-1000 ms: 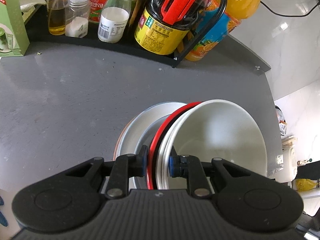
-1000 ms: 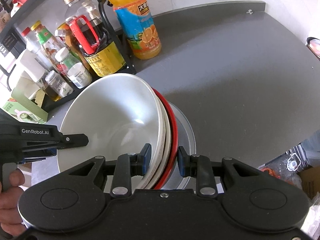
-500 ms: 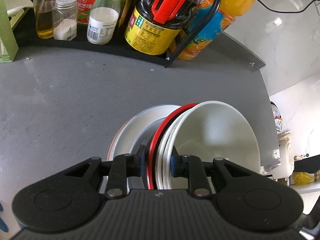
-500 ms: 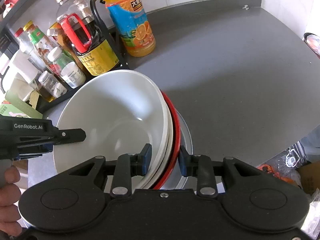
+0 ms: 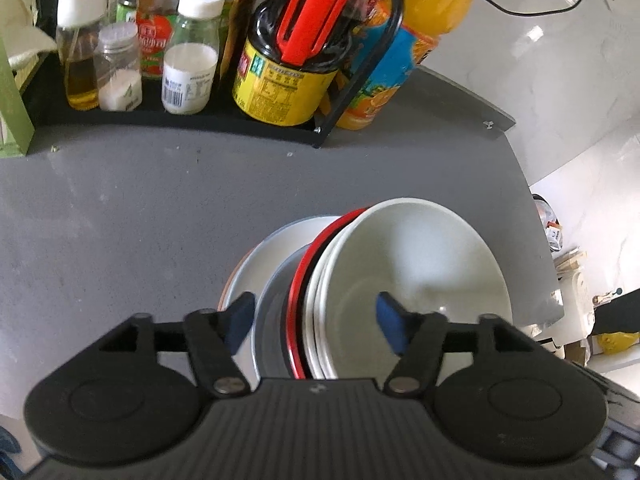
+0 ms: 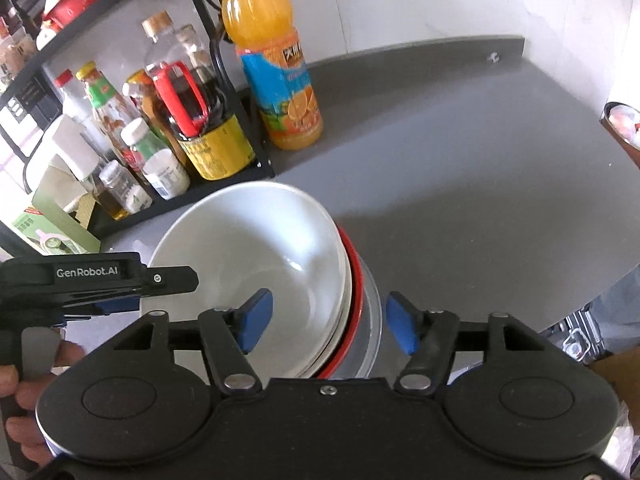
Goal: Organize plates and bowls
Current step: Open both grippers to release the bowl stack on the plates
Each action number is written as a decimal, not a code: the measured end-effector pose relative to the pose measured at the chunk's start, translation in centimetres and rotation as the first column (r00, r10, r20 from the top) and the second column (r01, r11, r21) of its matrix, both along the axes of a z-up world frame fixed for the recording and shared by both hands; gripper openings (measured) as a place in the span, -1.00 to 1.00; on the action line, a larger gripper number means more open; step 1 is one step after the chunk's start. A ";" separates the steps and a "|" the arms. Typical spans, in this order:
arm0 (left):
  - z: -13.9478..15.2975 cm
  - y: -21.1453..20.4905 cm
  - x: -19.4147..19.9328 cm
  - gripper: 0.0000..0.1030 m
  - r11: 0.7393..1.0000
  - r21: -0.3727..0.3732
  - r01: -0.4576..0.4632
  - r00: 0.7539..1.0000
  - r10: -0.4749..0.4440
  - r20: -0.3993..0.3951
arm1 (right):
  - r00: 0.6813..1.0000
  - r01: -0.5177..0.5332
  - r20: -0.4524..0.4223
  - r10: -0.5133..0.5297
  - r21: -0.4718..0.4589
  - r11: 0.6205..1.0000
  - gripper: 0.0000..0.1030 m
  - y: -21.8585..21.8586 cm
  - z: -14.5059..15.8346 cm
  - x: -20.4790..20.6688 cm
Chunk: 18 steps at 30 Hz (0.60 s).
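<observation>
Bowls [image 5: 404, 280] nested, white on top, red-rimmed under, sit on plate [image 5: 276, 248], near front edge of grey surface [image 5: 120, 208]. My left claw [image 5: 316, 320] wide, my right claw [image 6: 328, 322] wide, rims between pads, holding nothing. Stack looks done. Bottle rack [image 6: 256, 160] behind, white wall.

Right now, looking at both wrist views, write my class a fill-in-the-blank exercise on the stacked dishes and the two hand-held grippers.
1. The top bowl in the stack is ____ in colour.
2. Just beneath the white bowls sits a dish with a ____ rim.
3. The left hand-held gripper and the right hand-held gripper both have their jaws ____.
4. The orange juice bottle stands ____ on the grey counter.

Missing words: white; red; open; upright
</observation>
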<state>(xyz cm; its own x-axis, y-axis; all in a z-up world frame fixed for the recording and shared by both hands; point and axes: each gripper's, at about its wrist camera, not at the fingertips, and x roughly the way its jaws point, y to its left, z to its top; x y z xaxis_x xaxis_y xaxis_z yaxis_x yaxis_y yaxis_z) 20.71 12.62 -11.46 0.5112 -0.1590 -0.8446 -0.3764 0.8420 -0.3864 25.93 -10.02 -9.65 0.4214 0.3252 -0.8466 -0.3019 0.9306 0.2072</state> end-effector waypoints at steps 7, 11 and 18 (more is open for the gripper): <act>2.0 -0.4 -0.9 0.60 0.998 0.050 -0.041 0.998 0.038 0.046 | 0.999 0.011 0.043 -0.012 0.039 0.999 0.55 -2.0 1.4 -0.4; 2.9 -1.4 -1.8 0.76 0.995 0.077 -0.066 0.996 0.061 0.071 | 0.999 0.017 0.049 -0.020 0.057 0.998 0.67 -3.5 2.1 -0.7; 4.7 -4.8 -4.7 0.81 0.989 0.107 -0.103 0.992 0.093 0.090 | 0.996 0.025 0.079 -0.032 0.100 0.995 0.88 -8.7 3.8 -2.7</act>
